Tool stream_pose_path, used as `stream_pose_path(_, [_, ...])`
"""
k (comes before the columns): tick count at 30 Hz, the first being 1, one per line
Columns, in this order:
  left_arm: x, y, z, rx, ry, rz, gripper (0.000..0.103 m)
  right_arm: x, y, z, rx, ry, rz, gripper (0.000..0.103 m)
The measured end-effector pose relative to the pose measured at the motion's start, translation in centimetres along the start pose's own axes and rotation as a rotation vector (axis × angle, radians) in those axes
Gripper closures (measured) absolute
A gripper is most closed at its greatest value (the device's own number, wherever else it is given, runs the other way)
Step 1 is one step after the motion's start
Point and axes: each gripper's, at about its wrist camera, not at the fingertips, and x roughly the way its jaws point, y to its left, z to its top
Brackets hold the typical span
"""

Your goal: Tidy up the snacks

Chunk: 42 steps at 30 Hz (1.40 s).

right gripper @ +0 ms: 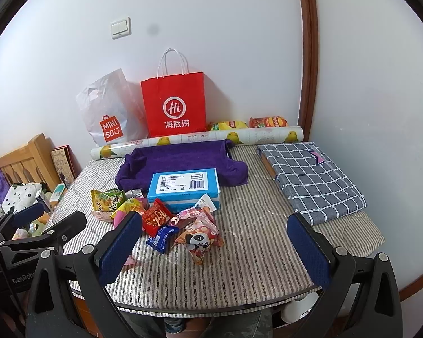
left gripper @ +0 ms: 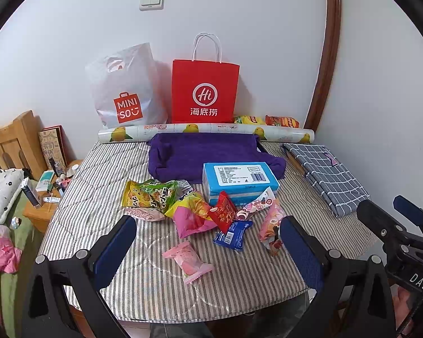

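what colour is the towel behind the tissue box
Purple towel, plain with no pattern, clearest in the right wrist view.

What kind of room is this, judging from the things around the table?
Probably a bedroom at home. A wooden bed frame with a pillow stands at the left, next to a cluttered bedside cabinet. The snacks lie on a striped padded cover, and shopping bags lean on the wall.

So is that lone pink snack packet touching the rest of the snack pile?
Apart. The left wrist view shows striped cloth all around the pink packet, a plain gap separating it from the pile.
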Motion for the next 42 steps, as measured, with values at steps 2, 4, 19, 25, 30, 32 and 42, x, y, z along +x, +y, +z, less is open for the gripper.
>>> stream_pose_path(2, [0.1,0.0,0.1,0.0,0.0,-0.001,0.001,0.0,0.0,0.0,0.001,-0.001,0.001,0.002])
stream_pose_path(4, [0.1,0.0,0.1,0.0,0.001,-0.001,0.001,0.0,0.0,0.0,0.001,-0.001,0.002,0.002])
stream_pose_path(19, [1.2,1.0,0.0,-0.019,0.023,0.009,0.001,0.6,0.7,-0.1,-0.011,0.011,0.003,0.002])
stream_pose_path(25, [2.8,2.1,-0.5,-0.038,0.05,0.018,0.001,2.2,1.0,-0.7,-0.017,0.039,0.001,0.002])
stream_pose_path(30, [5.3,3.4,-1.4,-0.065,0.101,0.022,0.001,5.1,1.0,-1.5,-0.011,0.1,0.0,0.002])
stream_pose_path(32, [6.3,3.9,-1.9,-0.074,0.121,0.027,0.001,6.4,1.0,-1.9,-0.007,0.126,-0.006,0.002])
stream_pose_path(42, [11.8,6.7,-4.6,-0.113,0.236,0.043,0.003,13.7,0.2,-3.9,0.062,0.23,-0.024,0.002])
